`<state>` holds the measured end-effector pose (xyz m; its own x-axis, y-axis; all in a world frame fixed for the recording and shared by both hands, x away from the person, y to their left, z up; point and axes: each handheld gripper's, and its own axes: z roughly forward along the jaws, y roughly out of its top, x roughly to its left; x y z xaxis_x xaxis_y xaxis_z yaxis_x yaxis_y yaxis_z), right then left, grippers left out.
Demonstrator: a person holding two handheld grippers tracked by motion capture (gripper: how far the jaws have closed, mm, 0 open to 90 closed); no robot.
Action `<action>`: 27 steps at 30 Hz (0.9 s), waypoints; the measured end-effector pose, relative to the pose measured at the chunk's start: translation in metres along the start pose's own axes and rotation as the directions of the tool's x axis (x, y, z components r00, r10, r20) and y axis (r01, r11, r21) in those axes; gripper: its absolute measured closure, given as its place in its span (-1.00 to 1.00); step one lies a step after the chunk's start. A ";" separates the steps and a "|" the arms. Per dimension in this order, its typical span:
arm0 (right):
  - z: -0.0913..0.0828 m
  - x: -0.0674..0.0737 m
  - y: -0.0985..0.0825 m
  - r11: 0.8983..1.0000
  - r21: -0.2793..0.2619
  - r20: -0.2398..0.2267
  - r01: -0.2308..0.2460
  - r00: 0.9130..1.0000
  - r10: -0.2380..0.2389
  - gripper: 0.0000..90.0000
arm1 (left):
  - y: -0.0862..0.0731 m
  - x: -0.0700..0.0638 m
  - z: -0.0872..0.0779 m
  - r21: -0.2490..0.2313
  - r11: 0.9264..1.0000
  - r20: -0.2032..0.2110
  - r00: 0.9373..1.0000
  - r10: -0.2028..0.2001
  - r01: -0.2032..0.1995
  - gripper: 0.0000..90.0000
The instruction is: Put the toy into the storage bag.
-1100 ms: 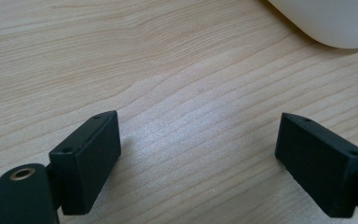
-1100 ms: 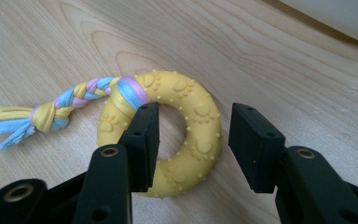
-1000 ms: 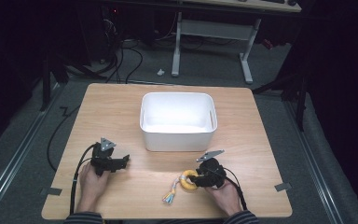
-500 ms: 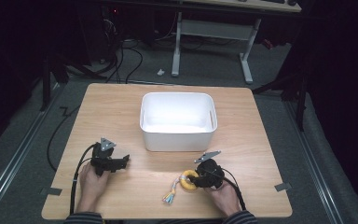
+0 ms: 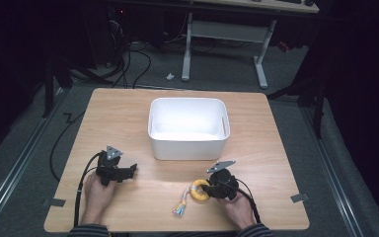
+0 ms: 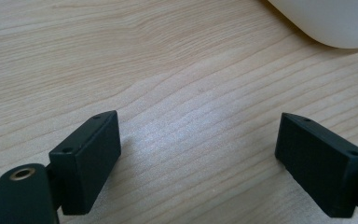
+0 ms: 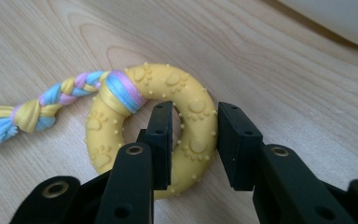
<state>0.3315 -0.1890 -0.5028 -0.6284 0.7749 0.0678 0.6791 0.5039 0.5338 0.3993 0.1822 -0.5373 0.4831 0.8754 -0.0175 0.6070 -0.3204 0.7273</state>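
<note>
While your left claw (image 6: 200, 154) rests wide open and empty on the bench (image 5: 128, 113), your right claw (image 7: 193, 140), jaws just closing, pinches the yellow ring toy (image 7: 191, 100).

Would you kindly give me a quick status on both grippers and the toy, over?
Right gripper just closed, fingers clamped on yellow ring toy, one through its hole. Left gripper open, nothing between its fingers. Toy flat on table; white bin stands beyond.

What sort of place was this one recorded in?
Probably a lab or workshop set up for recording, not a home: a lone wooden table on grey carpet, cables trailing across the floor behind it, and a desk frame in the dark background.
</note>
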 end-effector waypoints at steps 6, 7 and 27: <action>-0.009 -0.002 0.002 1.000 -0.031 0.004 -0.006 1.000 0.006 0.51 | 0.000 0.000 0.000 0.000 1.000 0.000 1.000 0.000 0.000 -0.68; -0.011 -0.002 0.002 0.999 -0.041 0.002 -0.010 1.000 0.010 0.51 | 0.000 0.000 0.000 0.000 1.000 0.000 1.000 0.000 0.000 -0.68; -0.044 -0.022 -0.004 0.975 -0.179 -0.028 -0.131 0.991 0.128 0.53 | 0.000 0.000 0.000 0.000 1.000 0.000 1.000 0.000 0.000 -0.68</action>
<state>0.3257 -0.2251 -0.4690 -0.5469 0.8220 0.1589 0.6761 0.3217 0.6628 0.3993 0.1822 -0.5373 0.4833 0.8753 -0.0175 0.6071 -0.3207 0.7270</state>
